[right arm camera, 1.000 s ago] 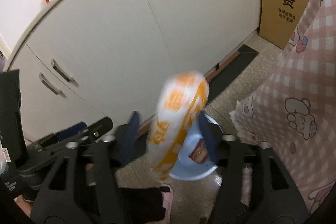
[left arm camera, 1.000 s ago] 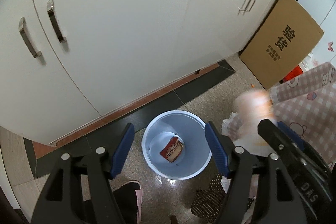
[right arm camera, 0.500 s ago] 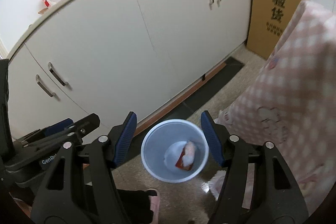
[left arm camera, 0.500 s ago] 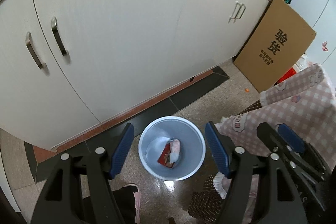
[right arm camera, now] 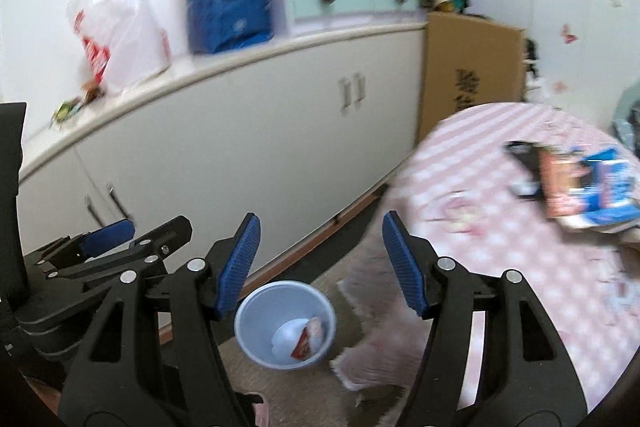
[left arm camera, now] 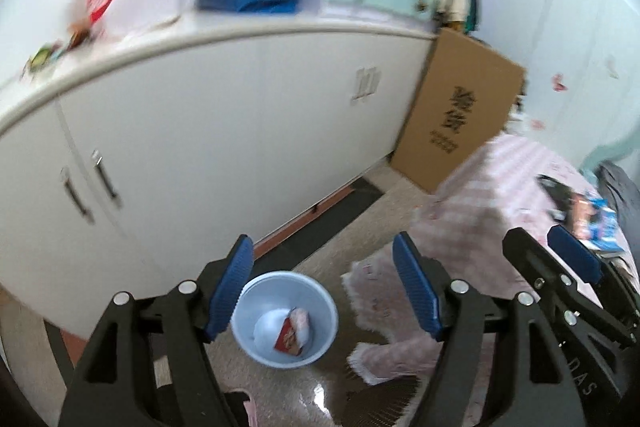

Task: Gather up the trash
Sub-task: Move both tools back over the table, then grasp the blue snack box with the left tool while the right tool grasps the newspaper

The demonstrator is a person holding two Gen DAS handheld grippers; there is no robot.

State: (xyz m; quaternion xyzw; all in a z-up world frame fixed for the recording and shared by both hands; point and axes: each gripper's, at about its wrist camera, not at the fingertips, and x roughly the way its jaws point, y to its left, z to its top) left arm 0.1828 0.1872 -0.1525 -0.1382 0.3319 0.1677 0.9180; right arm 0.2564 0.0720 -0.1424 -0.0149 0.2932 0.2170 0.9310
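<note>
A run of white cupboards (right arm camera: 248,147) fills the far side of the room, with a white plastic bag (right arm camera: 116,39) and a blue package (right arm camera: 228,15) on top and a brown cardboard box (left arm camera: 460,115) leaning at its end. A second ago the right tongs (right arm camera: 318,259) gripped a white-and-orange packet above the pale blue bin (right arm camera: 285,323). Half a second ago they were already spread and empty, and the packet lay in the bin. Now both views have swung upward and are smeared by motion.

The bin sits on the floor low between the fingers of each tool, and inside it lie a red-printed wrapper (left arm camera: 289,337) and the pale packet (left arm camera: 301,319) beside it. The right tongs stand wide apart and hold nothing. The left tongs (left arm camera: 320,283) are likewise spread wide and empty, and they sit just to the left of the right pair.

That drop looks finished, so one item is counted off. To the right of both tools, the pink checked surface (right arm camera: 520,247) has come into view, and on its far side lies a loose cluster of packets, one reddish (right arm camera: 558,183) and one blue and white (right arm camera: 612,187), along with something dark I cannot identify through the blur. Judging by the swing towards them, fetching one of these is probably the next job.
</note>
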